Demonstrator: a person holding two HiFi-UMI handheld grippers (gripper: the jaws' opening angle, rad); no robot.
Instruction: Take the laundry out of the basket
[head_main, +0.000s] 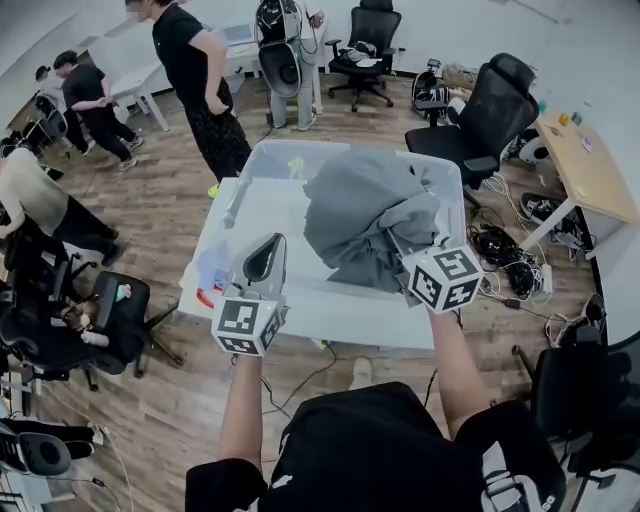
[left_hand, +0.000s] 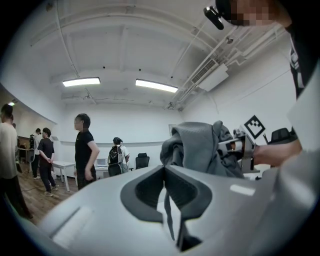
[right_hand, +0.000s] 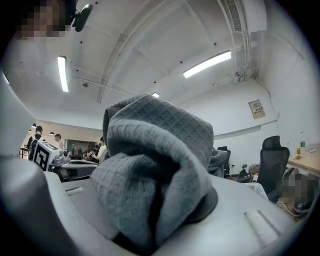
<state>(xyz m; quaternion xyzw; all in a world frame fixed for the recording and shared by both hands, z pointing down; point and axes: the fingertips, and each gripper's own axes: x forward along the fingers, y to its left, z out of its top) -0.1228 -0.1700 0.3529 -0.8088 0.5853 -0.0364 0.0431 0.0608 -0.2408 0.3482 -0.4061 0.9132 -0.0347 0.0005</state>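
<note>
1. The white table (head_main: 330, 322) is lying below and ahead of both my claws, carrying the basket. If I am pulling sideways instead of up, I judge the basket could be sliding along it toward the edge nearest me.
2. The clear basket (head_main: 300, 148) is sitting under and beyond my right claw (head_main: 405, 248), its near wall close below the jaws. Its rim is the likely snag: a hanging fold catching there would be dragging the basket with the cloth.
3. The grey knit garment (head_main: 365, 215), the laundry I am after, is bunching up in front of my right claw and hanging over the basket. I cannot tell whether its lowest folds are clear of the rim.
4. My right claw is clamping on a thick wad of that garment (right_hand: 155, 165), the jaws held partly apart by the cloth filling them. The bite is on a rolled fold, so I judge the weight of the rest could be pulling the roll loose and dropping it back in.
5. My left claw (head_main: 270, 245) is pressing its jaws together on nothing, just beside the garment on its left. Being empty, it is giving no support if the cloth starts slipping.
</note>
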